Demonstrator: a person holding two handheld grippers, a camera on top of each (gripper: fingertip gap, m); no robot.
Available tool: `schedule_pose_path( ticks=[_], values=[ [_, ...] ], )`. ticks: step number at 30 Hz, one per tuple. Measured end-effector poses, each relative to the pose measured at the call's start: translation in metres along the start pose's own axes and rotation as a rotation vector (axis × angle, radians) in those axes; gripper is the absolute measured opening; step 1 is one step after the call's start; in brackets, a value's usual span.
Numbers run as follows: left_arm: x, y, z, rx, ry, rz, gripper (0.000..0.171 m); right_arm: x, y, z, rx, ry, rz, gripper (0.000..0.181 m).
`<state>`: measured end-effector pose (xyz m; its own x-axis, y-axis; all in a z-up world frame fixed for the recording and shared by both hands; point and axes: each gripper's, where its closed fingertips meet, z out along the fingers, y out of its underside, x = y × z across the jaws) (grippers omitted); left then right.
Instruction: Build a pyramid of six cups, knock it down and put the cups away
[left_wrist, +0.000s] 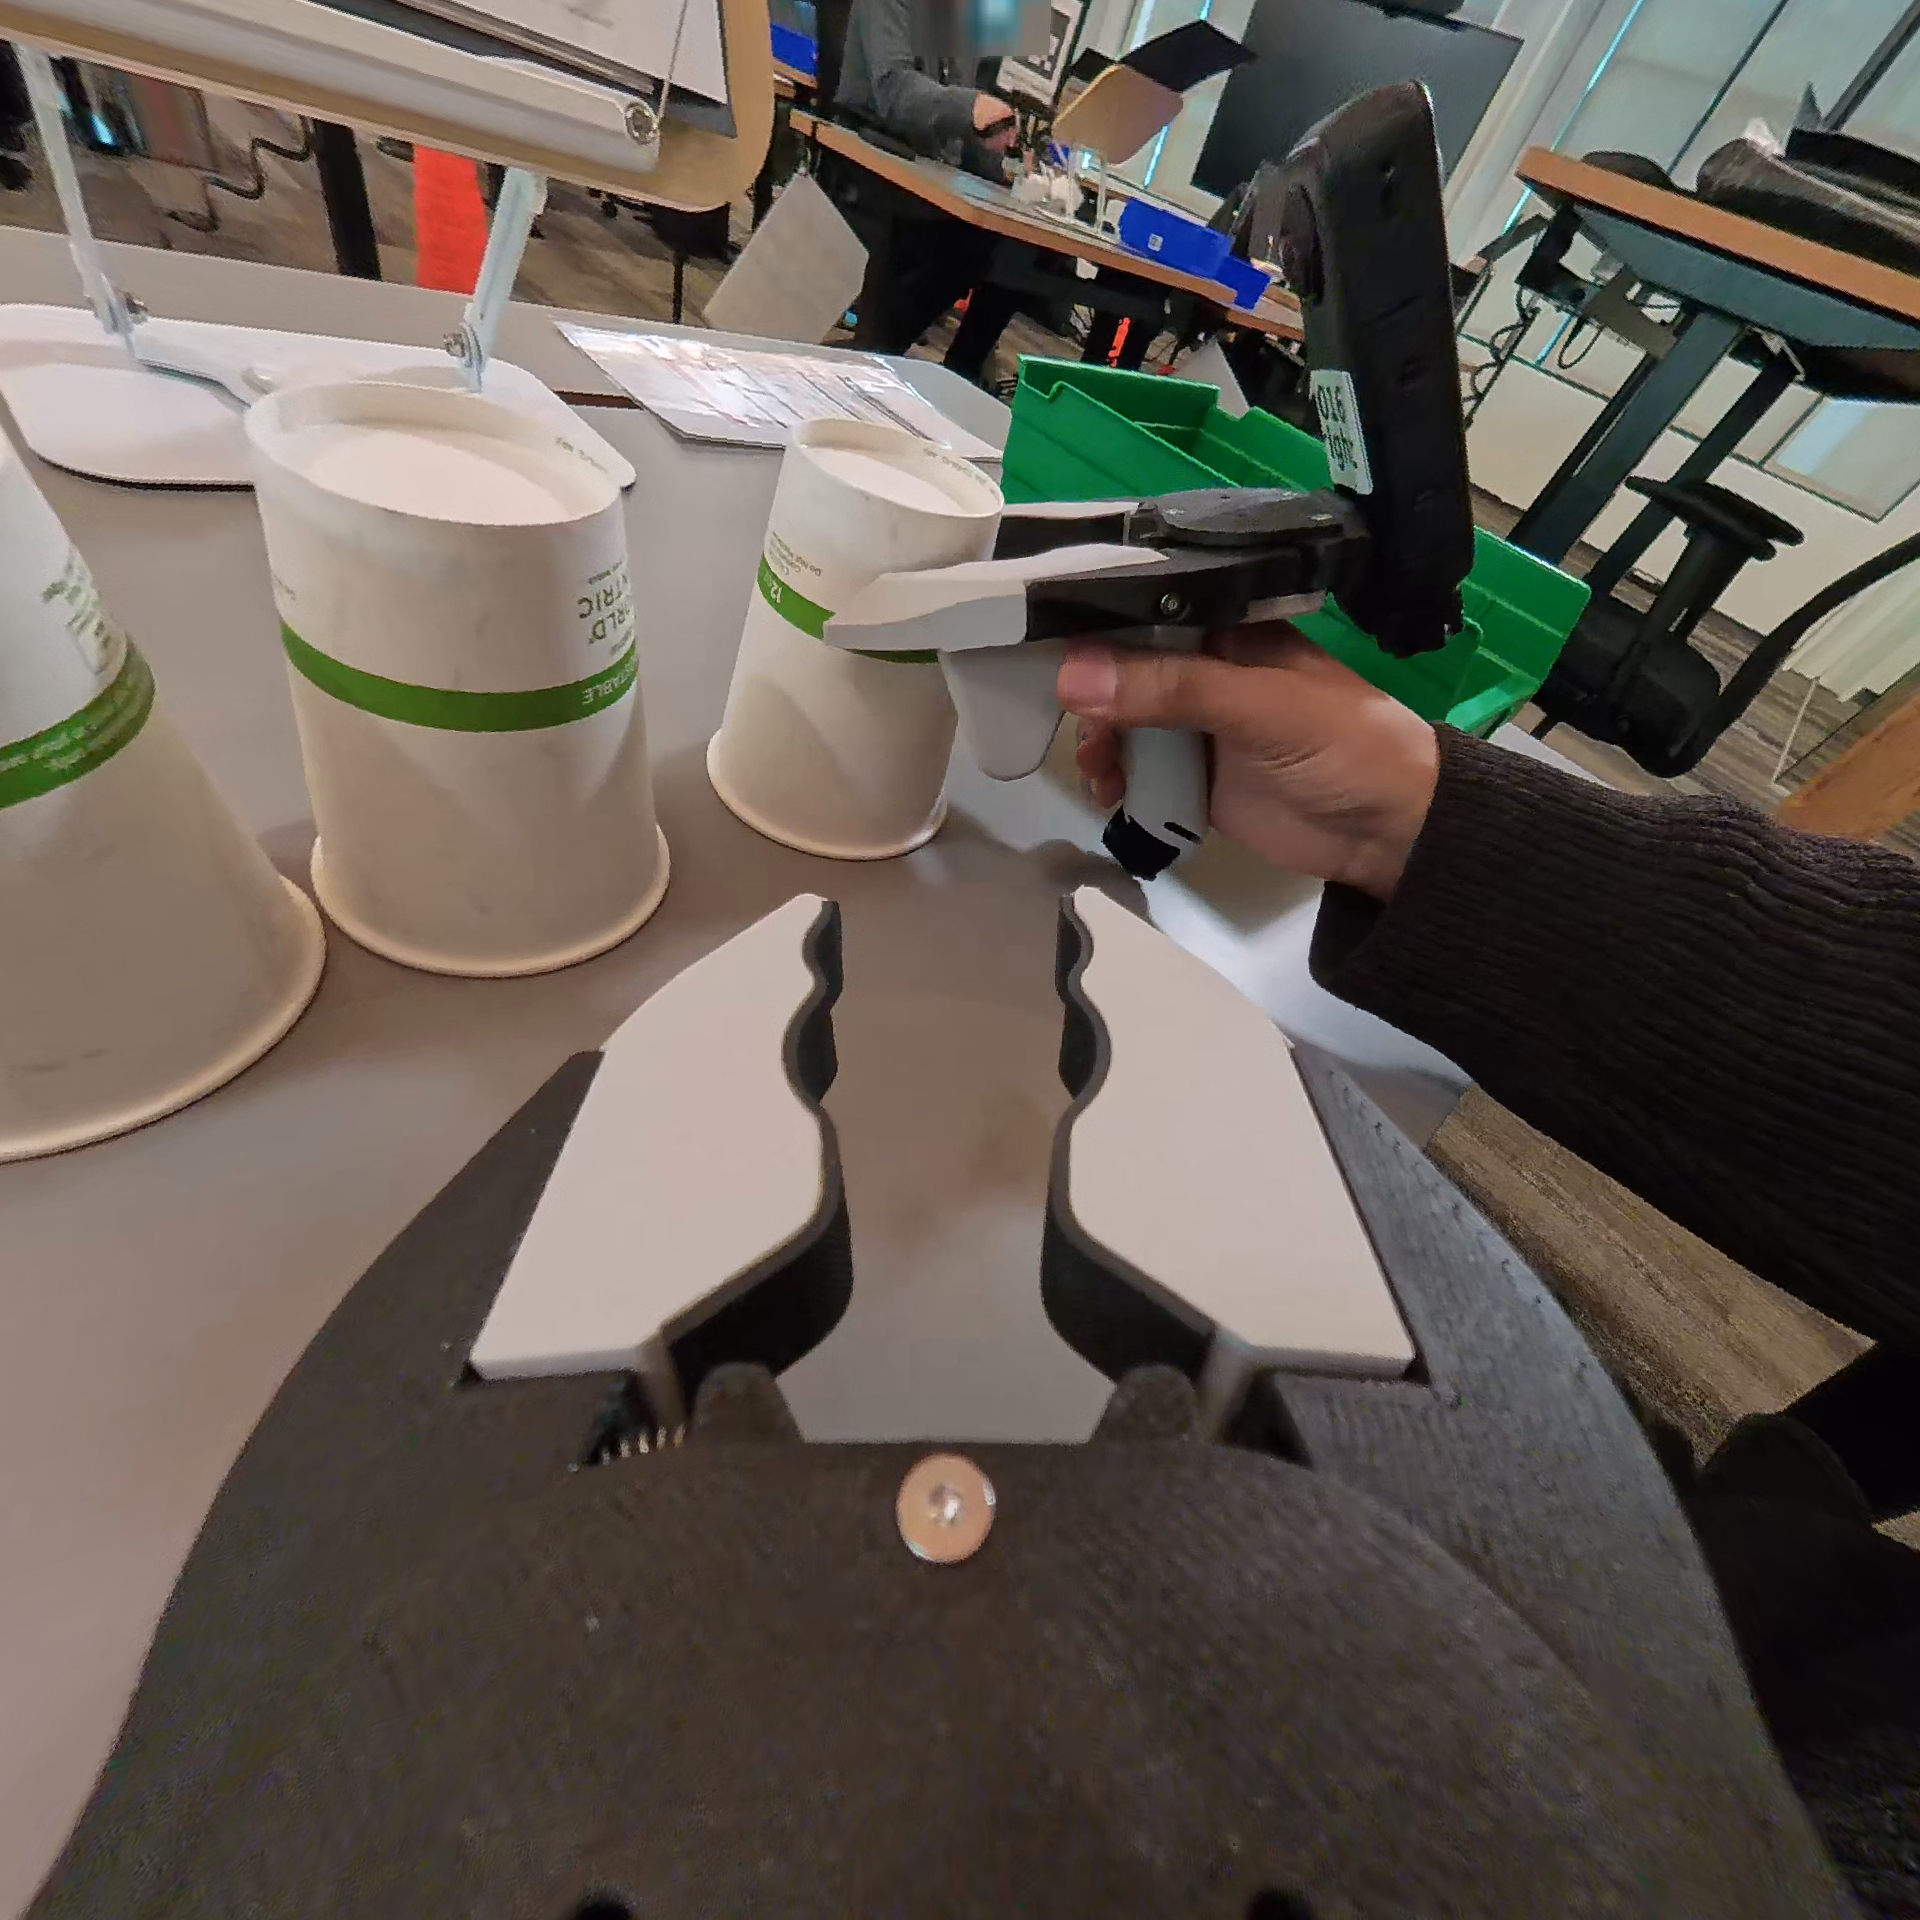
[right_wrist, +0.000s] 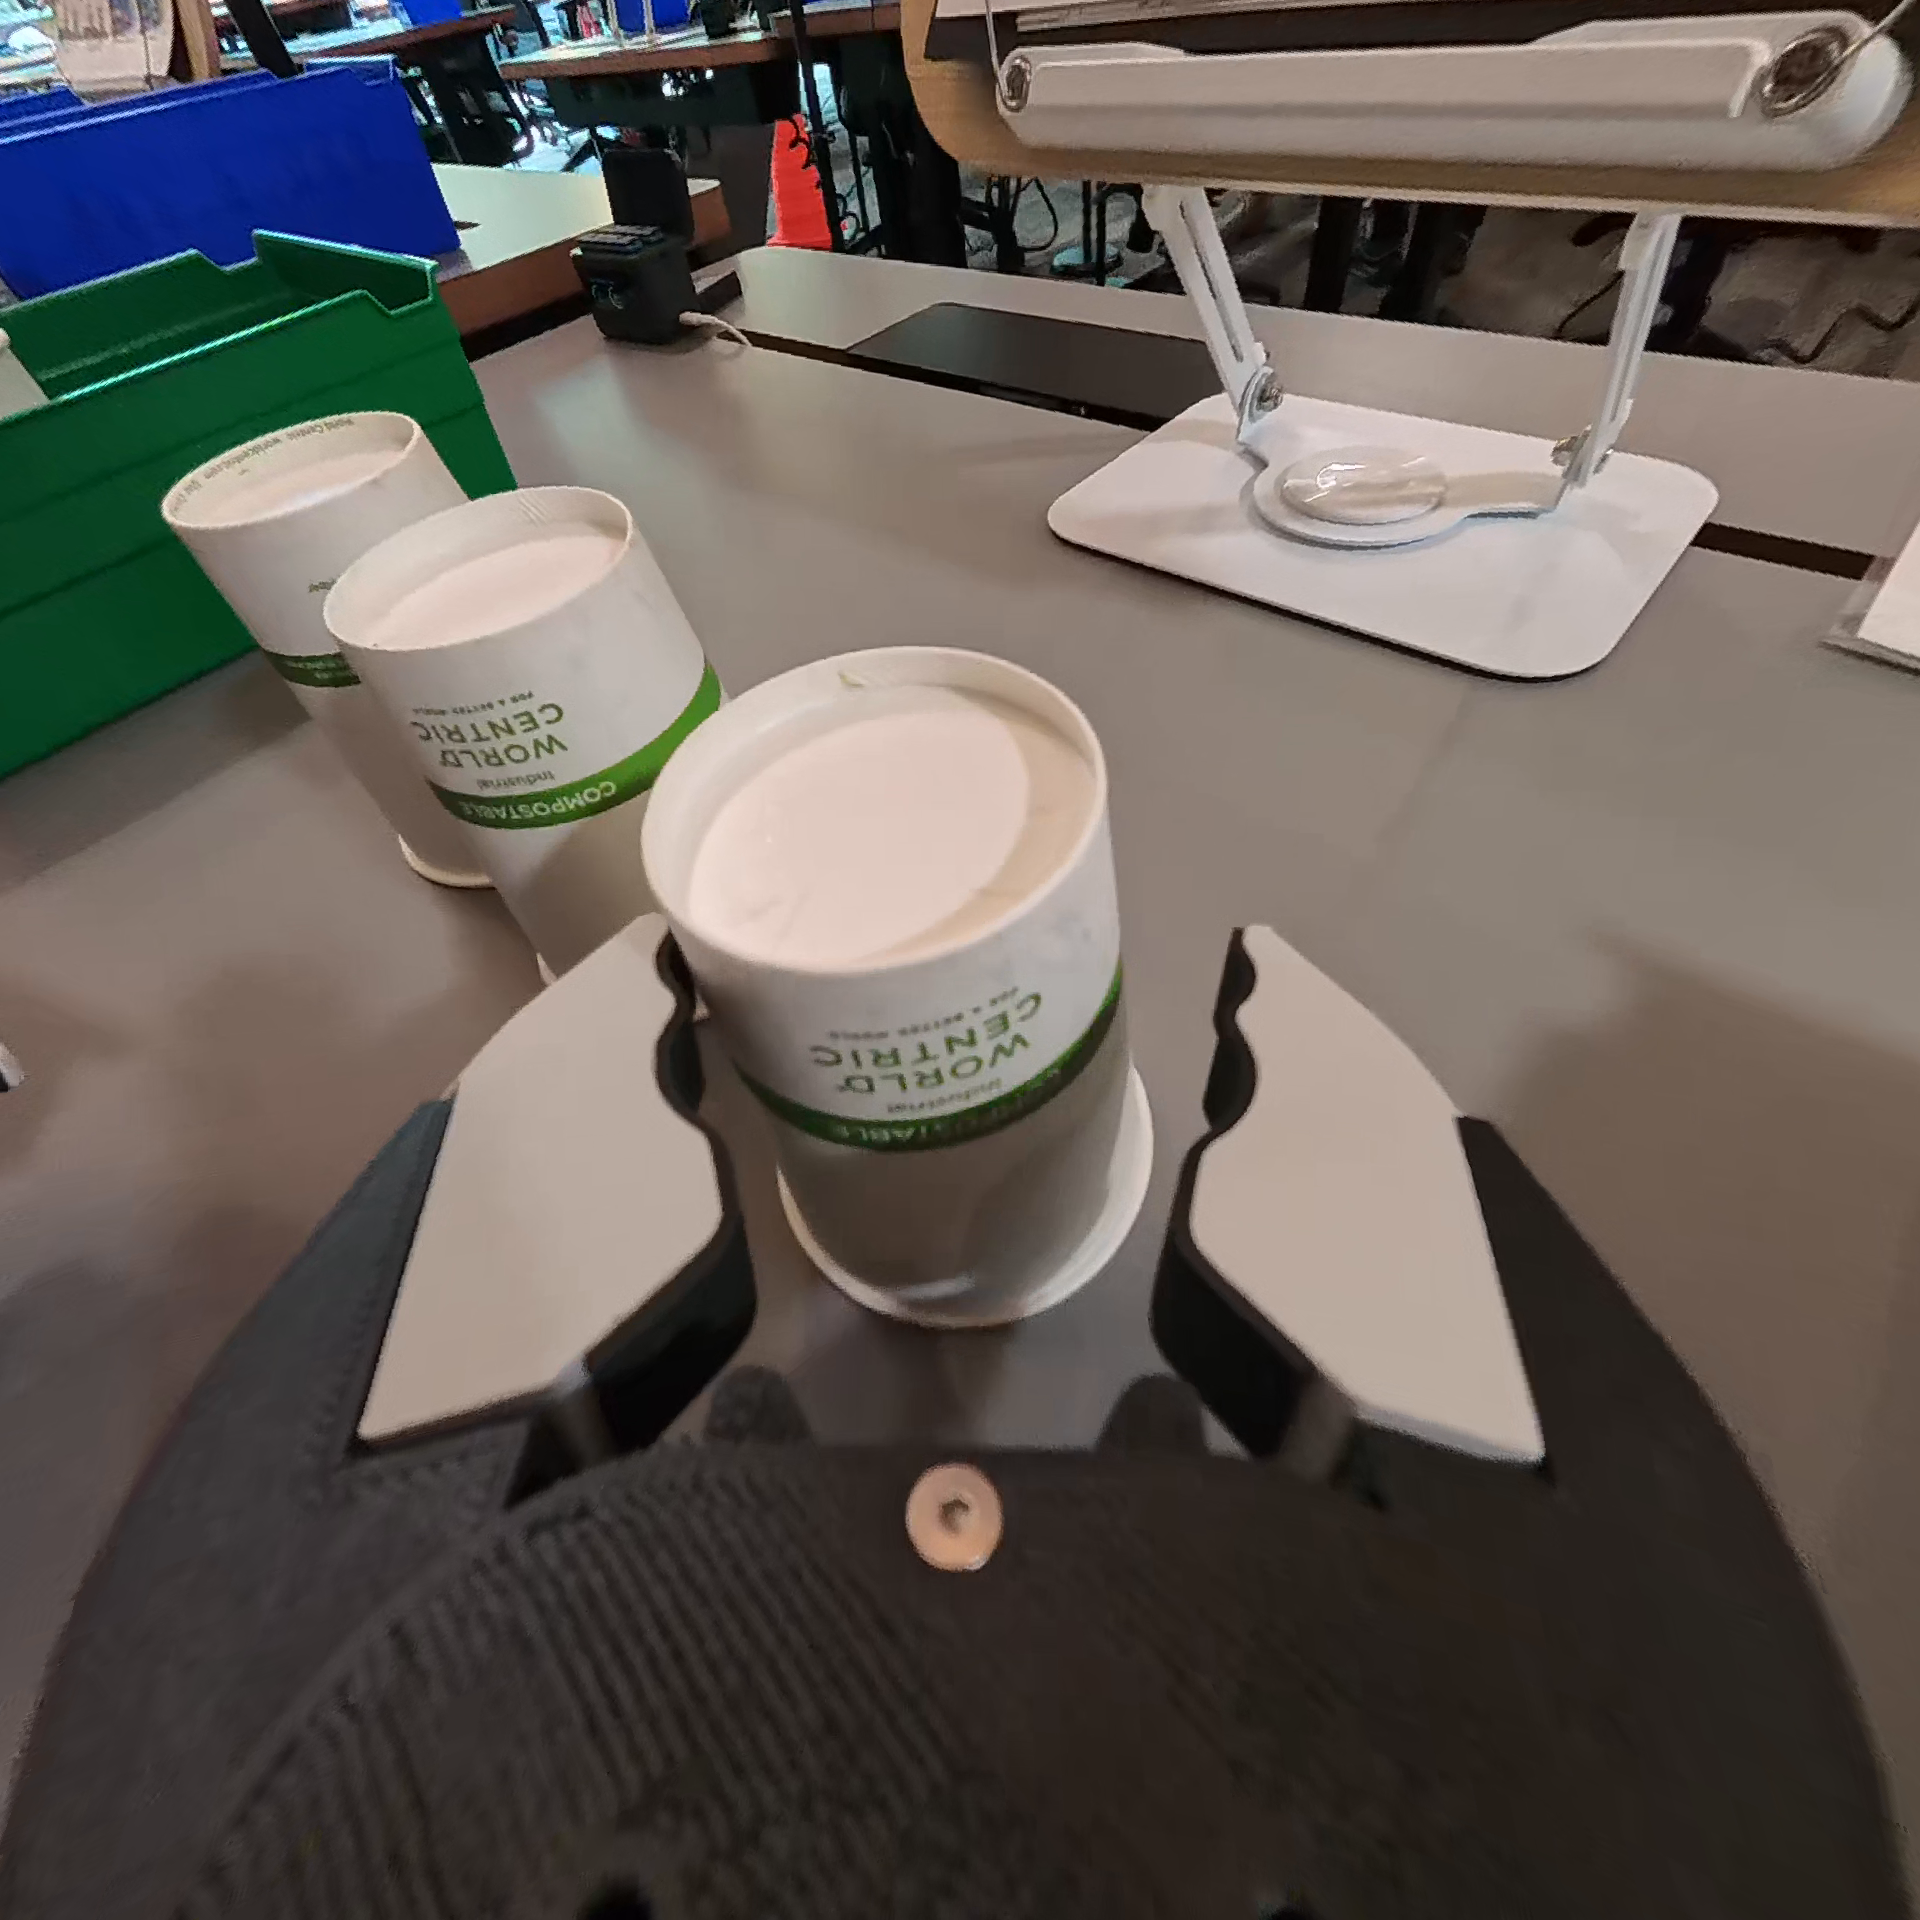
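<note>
Standing upside down on the grey table (right_wrist: 1351, 831), the nearest paper cup (right_wrist: 894, 935) is bracketed by the wide-open right tool (right_wrist: 951, 977). Being light and crushable, it is best gripped gently mid-wall. The left tool (left_wrist: 948, 925) is held open, empty.

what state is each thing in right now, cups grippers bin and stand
near cup: upside down on the table, between the right gripper's open fingers
middle cup: upside down, standing free
far cup: upside down, beside the bin
right gripper: open around the near cup, not clamped
left gripper: open, holding nothing
bin: upright, contents hidden
stand: raised on its arms
</note>
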<state>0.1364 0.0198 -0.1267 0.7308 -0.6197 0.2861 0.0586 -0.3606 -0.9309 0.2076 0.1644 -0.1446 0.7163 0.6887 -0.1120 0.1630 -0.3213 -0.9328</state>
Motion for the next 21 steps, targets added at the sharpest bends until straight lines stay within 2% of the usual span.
schedule_pose_path(
  ticks=[4, 12, 21],
  values=[
    [0.002, 0.002, 0.005, -0.012, 0.013, -0.002, 0.04, -0.004, 0.006, -0.002, -0.032, -0.037, 0.006, 0.08],
    [0.003, 0.006, 0.009, -0.035, 0.037, -0.042, 0.04, -0.002, 0.007, -0.003, -0.024, -0.024, 0.011, 0.079],
    [0.008, 0.011, 0.01, -0.056, 0.06, -0.051, 0.04, -0.026, 0.006, 0.01, -0.034, -0.11, -0.028, 0.079]
  ],
)
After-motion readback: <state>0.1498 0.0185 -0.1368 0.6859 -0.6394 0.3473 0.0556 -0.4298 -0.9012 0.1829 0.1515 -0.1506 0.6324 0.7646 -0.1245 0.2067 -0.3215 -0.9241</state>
